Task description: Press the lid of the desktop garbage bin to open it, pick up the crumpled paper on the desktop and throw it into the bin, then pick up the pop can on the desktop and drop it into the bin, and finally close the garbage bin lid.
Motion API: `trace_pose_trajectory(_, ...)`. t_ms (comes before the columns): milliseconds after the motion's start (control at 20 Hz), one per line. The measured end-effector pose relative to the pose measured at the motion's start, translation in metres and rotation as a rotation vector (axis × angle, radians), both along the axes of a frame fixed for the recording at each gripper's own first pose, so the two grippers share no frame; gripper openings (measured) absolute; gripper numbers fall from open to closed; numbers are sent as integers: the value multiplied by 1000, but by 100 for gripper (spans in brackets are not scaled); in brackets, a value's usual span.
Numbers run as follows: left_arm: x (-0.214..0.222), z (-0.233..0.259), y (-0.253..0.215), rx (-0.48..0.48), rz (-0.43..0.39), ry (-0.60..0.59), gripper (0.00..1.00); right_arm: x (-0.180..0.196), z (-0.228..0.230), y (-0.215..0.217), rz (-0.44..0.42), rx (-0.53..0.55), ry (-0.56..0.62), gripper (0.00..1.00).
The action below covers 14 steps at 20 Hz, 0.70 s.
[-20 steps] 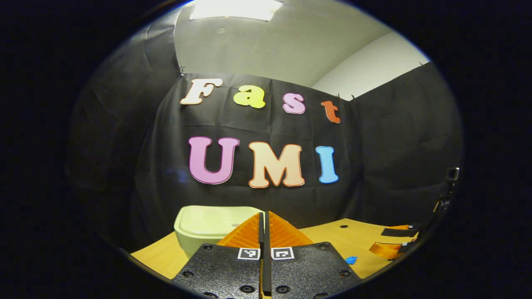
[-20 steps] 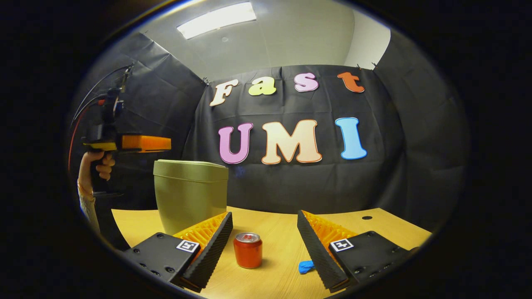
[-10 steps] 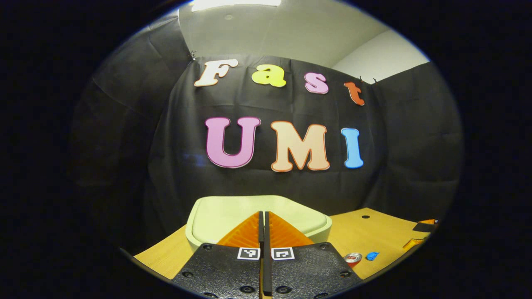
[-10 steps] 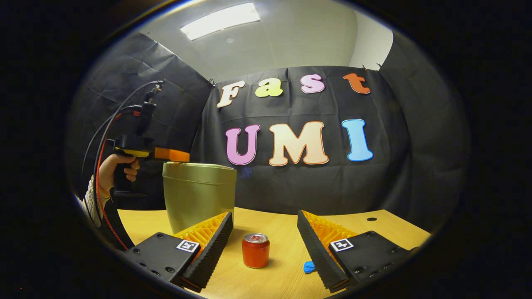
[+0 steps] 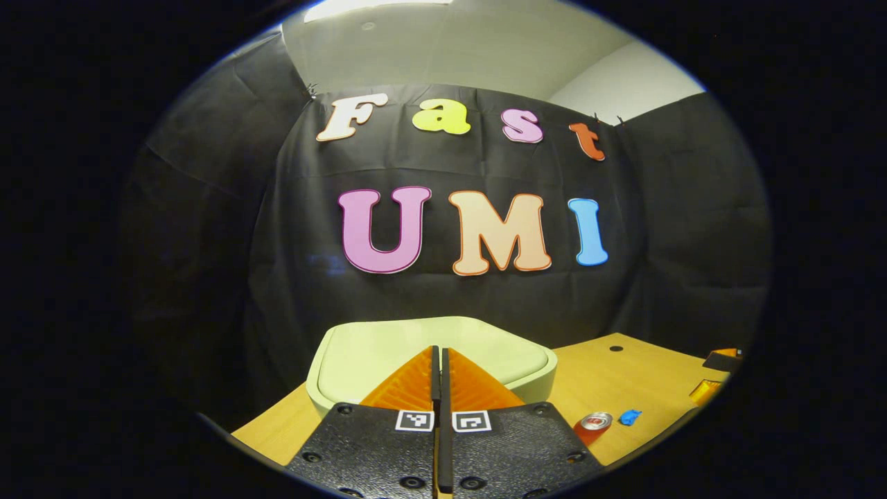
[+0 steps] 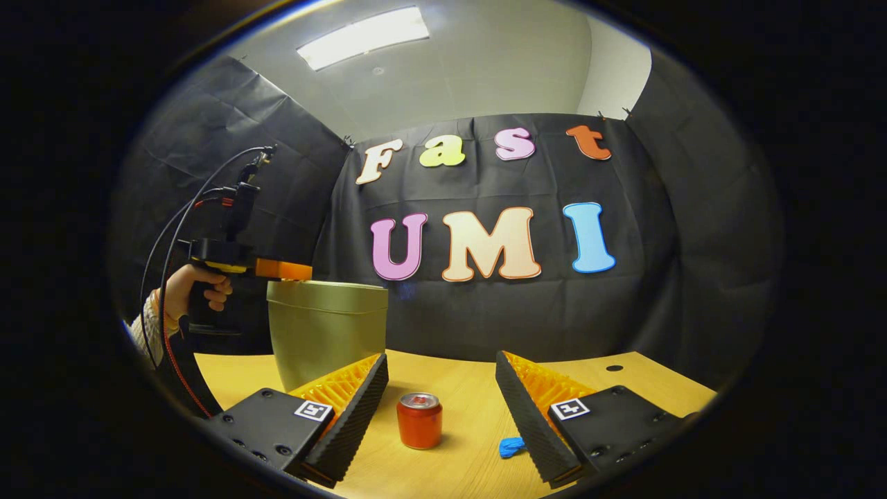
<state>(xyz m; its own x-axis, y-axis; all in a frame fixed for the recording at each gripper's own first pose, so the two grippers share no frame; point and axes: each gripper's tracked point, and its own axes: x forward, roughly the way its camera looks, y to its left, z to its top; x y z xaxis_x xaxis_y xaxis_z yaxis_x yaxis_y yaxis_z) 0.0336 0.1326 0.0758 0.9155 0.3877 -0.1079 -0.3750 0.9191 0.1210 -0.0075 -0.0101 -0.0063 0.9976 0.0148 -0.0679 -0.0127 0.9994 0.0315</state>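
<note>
The pale green bin (image 6: 326, 333) stands at the table's back left, its lid (image 5: 360, 350) down. My left gripper (image 5: 439, 352) is shut with nothing in it, and its tips lie over the lid's middle. In the right gripper view, that left gripper (image 6: 303, 271) sits right at the lid's top left edge, held by a hand (image 6: 197, 291). The red pop can (image 6: 419, 419) stands upright between the fingers of my open right gripper (image 6: 441, 360), a little ahead of them. The blue crumpled paper (image 6: 511, 447) lies by the right finger. The can (image 5: 592, 424) and paper (image 5: 629, 416) also show low right in the left gripper view.
The wooden table (image 6: 457, 388) has a small round hole (image 6: 614, 368) at the back right. Black cloth walls close the booth behind and on both sides. Cables (image 6: 173, 229) arc from the left gripper's handle. My right gripper's edge (image 5: 717, 374) shows far right.
My left gripper has come down and in over the bin, from well above it to the lid's top. The right gripper has barely shifted, and the can stays between its fingers.
</note>
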Motion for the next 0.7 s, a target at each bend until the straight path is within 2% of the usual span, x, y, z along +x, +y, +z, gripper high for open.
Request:
trace_pose_trajectory(250, 0, 9, -1, 32, -5, -25, 0, 1, -7, 4, 16, 5, 23, 98)
trace_pose_trajectory(450, 1, 19, 7, 67, 41, -40, 0, 0, -8, 3, 19, -22, 33, 98)
trace_pose_trajectory(600, -4, 53, 1, 139, 48, -92, 0, -2, -6, 7, 26, -25, 30, 100)
trace_pose_trajectory(700, -8, 73, -5, 176, 45, -125, 0, -2, -7, 6, 25, -29, 32, 98)
